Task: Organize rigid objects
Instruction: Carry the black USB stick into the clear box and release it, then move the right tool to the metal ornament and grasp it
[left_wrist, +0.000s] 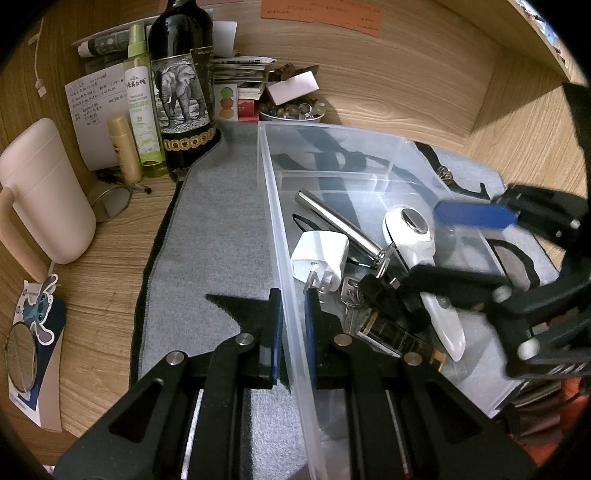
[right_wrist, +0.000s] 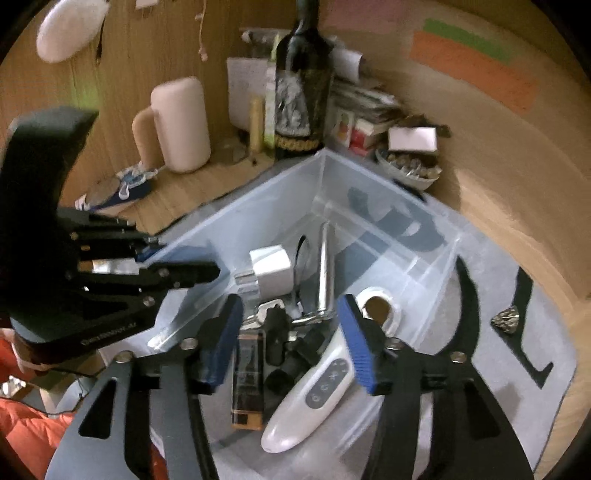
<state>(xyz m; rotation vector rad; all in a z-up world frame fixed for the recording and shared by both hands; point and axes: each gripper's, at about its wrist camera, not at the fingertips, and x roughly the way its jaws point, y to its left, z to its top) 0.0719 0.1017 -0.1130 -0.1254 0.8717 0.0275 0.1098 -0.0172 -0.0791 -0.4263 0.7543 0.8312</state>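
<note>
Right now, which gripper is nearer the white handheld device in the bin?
Right. The right gripper hangs open directly over the white handheld device; the left gripper is clamped on the clear bin wall, off to its side.

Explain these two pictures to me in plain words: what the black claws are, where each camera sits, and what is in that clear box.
Each black claw is a hand-held gripper that a person carries, with a camera looking along its fingers. The left hand-held gripper is shut on the wall of the clear plastic bin, steadying it. The right hand-held gripper hangs open above the bin, holding nothing. Inside lie a white plug adapter, a steel tube, keys and a white handheld device with buttons. The bin stands on a grey mat beside a wine bottle and a pink mug.
</note>
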